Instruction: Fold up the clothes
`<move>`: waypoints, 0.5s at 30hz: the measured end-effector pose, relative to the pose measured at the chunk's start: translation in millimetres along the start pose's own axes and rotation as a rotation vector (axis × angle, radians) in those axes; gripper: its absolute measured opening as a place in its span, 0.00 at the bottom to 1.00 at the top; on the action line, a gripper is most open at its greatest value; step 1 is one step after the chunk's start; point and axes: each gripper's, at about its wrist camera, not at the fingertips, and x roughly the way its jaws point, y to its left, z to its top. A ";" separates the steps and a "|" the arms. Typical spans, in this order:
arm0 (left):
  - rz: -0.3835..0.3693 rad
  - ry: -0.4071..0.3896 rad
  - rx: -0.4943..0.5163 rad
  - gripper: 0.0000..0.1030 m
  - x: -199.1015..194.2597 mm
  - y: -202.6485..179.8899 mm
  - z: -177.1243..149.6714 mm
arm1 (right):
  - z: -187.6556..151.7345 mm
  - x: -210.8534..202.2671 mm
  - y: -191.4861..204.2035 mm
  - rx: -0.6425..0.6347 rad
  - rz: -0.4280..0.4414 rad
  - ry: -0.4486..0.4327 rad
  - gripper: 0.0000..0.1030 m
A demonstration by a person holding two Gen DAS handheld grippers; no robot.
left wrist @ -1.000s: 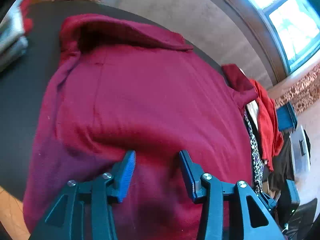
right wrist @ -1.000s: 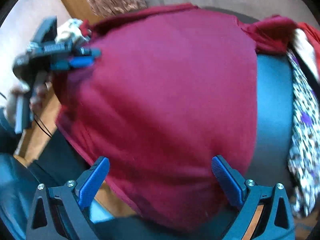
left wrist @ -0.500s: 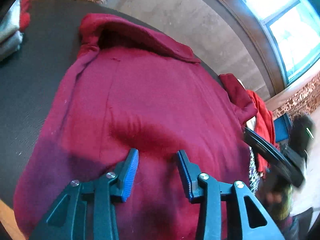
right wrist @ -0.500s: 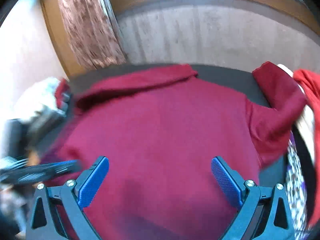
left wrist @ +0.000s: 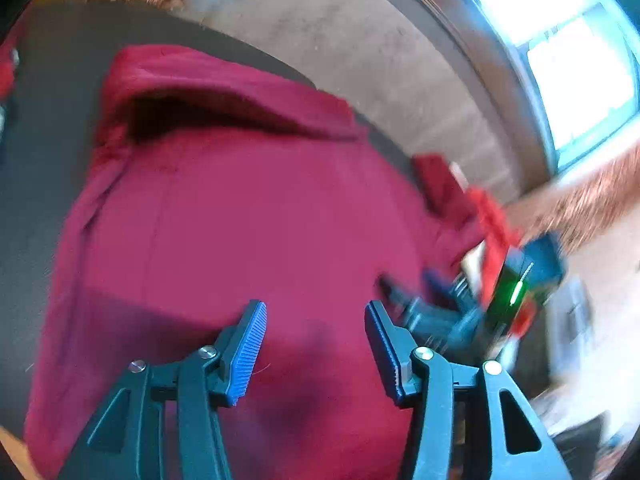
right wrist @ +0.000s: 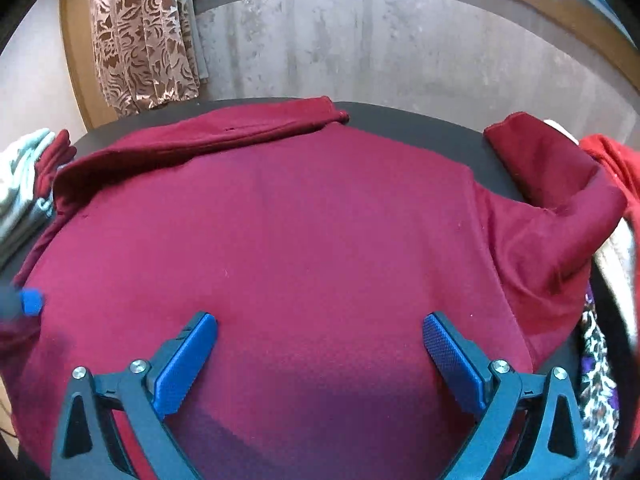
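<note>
A dark red shirt (right wrist: 304, 240) lies spread over a black table (right wrist: 420, 128), with its far edge folded over and one sleeve (right wrist: 552, 184) lying out at the right. It also shows in the left wrist view (left wrist: 248, 216). My left gripper (left wrist: 314, 316) is open and empty, low over the shirt's near part. My right gripper (right wrist: 320, 330) is wide open and empty, just above the shirt's near middle. The right gripper shows blurred at the right of the left wrist view (left wrist: 460, 304). A blue tip of the left gripper (right wrist: 30, 302) shows at the left edge.
A folded pale and red pile (right wrist: 24, 188) sits at the table's left. A bright red garment (right wrist: 616, 168) and a patterned cloth (right wrist: 596, 368) lie at the right. A grey wall (right wrist: 380, 40), a patterned curtain (right wrist: 140, 32) and a window (left wrist: 568, 48) stand behind.
The right gripper has swung in to face the shirt squarely and dropped low over it. The left gripper has opened a little wider and its view has tilted up toward the wall.
</note>
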 end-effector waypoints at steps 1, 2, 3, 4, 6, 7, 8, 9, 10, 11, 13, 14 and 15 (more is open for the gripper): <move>-0.033 -0.011 -0.034 0.52 3.4 1.9 10.9 | 0.2 -0.2 -3.1 0.000 0.003 -0.003 1.00; -0.064 -0.021 -0.068 0.52 7.1 3.8 21.8 | 0.4 -0.3 -6.1 -0.001 0.006 -0.006 1.00; -0.085 -0.030 -0.098 0.52 12.5 6.1 32.6 | 0.6 -0.5 -9.2 -0.001 0.009 -0.009 1.00; -0.102 -0.040 -0.132 0.52 19.3 8.7 42.9 | 0.8 -0.6 -12.3 -0.001 0.011 -0.012 1.00; -0.131 -0.047 -0.205 0.52 34.7 14.0 60.1 | 1.1 -0.9 -18.4 -0.002 0.017 -0.019 1.00; -0.145 -0.044 -0.240 0.53 43.2 16.3 67.3 | 1.3 -1.1 -21.5 -0.003 0.020 -0.022 1.00; -0.164 -0.038 -0.262 0.53 52.8 17.0 73.2 | 1.5 -1.2 -24.6 -0.003 0.023 -0.025 1.00; -0.173 -0.034 -0.276 0.53 60.8 17.2 78.1 | 1.7 -1.4 -27.6 -0.003 0.026 -0.028 1.00; -0.175 -0.033 -0.285 0.53 67.6 17.2 82.7 | 2.4 -1.1 -30.2 -0.004 0.029 -0.030 1.00; -0.171 -0.030 -0.295 0.53 74.5 18.3 86.3 | 3.4 -0.3 -31.1 -0.005 0.032 -0.032 1.00; -0.164 -0.021 -0.318 0.53 87.3 21.0 93.8 | 3.6 -0.1 -30.8 -0.002 0.036 -0.035 1.00; -0.164 -0.021 -0.325 0.53 93.6 21.4 98.2 | 3.8 0.0 -30.9 -0.001 0.038 -0.036 1.00; -0.160 -0.030 -0.328 0.53 96.9 21.7 103.6 | 3.9 0.1 -31.0 0.001 0.039 -0.038 1.00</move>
